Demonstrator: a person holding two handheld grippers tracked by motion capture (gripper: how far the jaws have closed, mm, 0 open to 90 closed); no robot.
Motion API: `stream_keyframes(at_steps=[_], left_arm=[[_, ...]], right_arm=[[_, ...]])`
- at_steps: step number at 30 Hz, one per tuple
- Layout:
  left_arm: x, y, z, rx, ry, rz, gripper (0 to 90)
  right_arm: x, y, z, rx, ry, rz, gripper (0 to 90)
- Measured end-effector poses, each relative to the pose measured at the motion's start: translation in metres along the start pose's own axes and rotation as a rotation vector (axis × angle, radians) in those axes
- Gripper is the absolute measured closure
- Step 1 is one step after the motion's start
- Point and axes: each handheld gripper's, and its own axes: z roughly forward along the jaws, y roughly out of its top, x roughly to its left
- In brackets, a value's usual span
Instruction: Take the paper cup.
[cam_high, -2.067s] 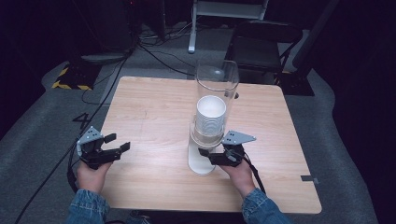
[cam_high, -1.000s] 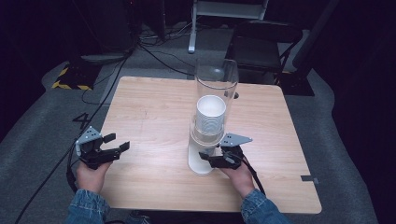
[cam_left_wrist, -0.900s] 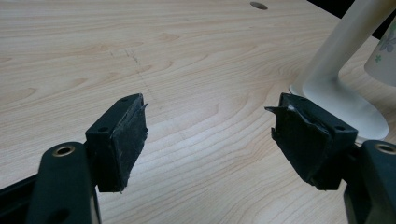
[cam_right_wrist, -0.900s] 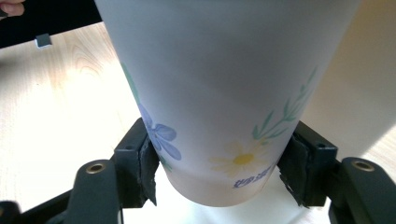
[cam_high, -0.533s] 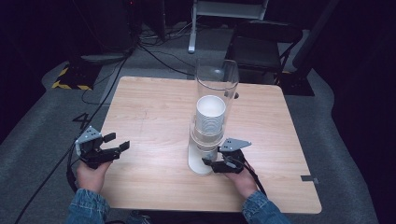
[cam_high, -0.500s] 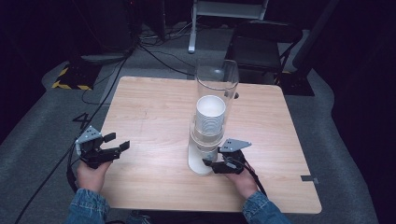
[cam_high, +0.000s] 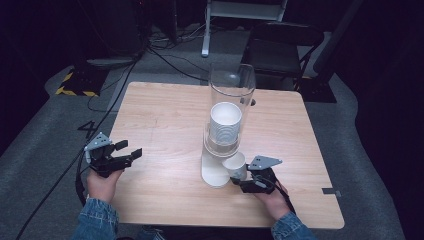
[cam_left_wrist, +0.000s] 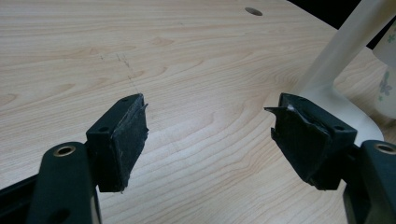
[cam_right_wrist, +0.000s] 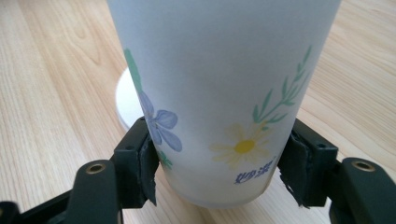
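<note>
Gripping a flowered paper cup (cam_right_wrist: 219, 93) near its bottom, right gripper (cam_high: 243, 181) pads pressed against both sides, just beside the dispenser's white base (cam_high: 212, 172), left gripper (cam_high: 122, 156) jaws apart above the wooden table (cam_high: 165, 115).

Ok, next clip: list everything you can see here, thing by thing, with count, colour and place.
Table: one, light wood, centre.
Cup dispenser: one, clear tube on a white base, table middle.
Stacked cups: number unclear, white, inside the tube.
Floral paper cup: one, white with flowers, beside the dispenser base, between the right tool's jaws.
Chair: one, black, behind the table.
Floor cables: several, dark, far floor.
Left tool: black, open, over bare table.
Right tool: black, gripping the cup.
</note>
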Motion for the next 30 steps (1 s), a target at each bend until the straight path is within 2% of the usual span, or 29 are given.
stream_keyframes(at_steps=[2, 7, 9, 10, 13, 15, 16, 20, 24, 26, 30], left_arm=[[0.0, 0.0, 0.001, -0.001, 0.0, 0.002, 26.2], [0.0, 0.0, 0.002, 0.004, 0.001, 0.002, 26.2], [0.0, 0.0, 0.002, 0.002, 0.003, 0.002, 26.1], [0.0, 0.0, 0.002, 0.001, 0.005, 0.001, 26.1], [0.0, -0.001, 0.002, 0.006, 0.011, 0.0, 26.1], [0.0, -0.001, 0.002, 0.016, 0.014, 0.01, 26.1], [-0.001, -0.002, 0.003, 0.019, 0.017, 0.007, 26.1], [-0.003, -0.003, 0.003, 0.03, 0.031, 0.018, 26.1], [-0.003, -0.003, 0.002, 0.041, 0.032, 0.025, 26.2], [-0.004, -0.003, 0.002, 0.046, 0.032, 0.029, 26.4], [-0.005, -0.004, 0.003, 0.057, 0.036, 0.031, 26.5]], right_arm=[[-0.008, -0.004, -0.012, -0.014, -0.026, 0.024, 36.4], [-0.015, -0.006, -0.024, -0.034, -0.057, 0.041, 36.4], [-0.021, -0.007, -0.034, -0.071, -0.084, 0.065, 36.4], [-0.021, -0.007, -0.034, -0.071, -0.084, 0.065, 36.4], [-0.031, -0.001, -0.049, -0.132, -0.123, 0.09, 36.3], [-0.032, 0.0, -0.051, -0.142, -0.129, 0.095, 36.3], [-0.038, 0.002, -0.056, -0.165, -0.147, 0.109, 36.3], [-0.047, 0.003, -0.061, -0.183, -0.166, 0.137, 36.1], [-0.064, 0.004, -0.065, -0.241, -0.193, 0.195, 35.6], [-0.067, 0.004, -0.064, -0.249, -0.2, 0.209, 35.6], [-0.085, 0.002, -0.059, -0.241, -0.257, 0.216, 35.5]])
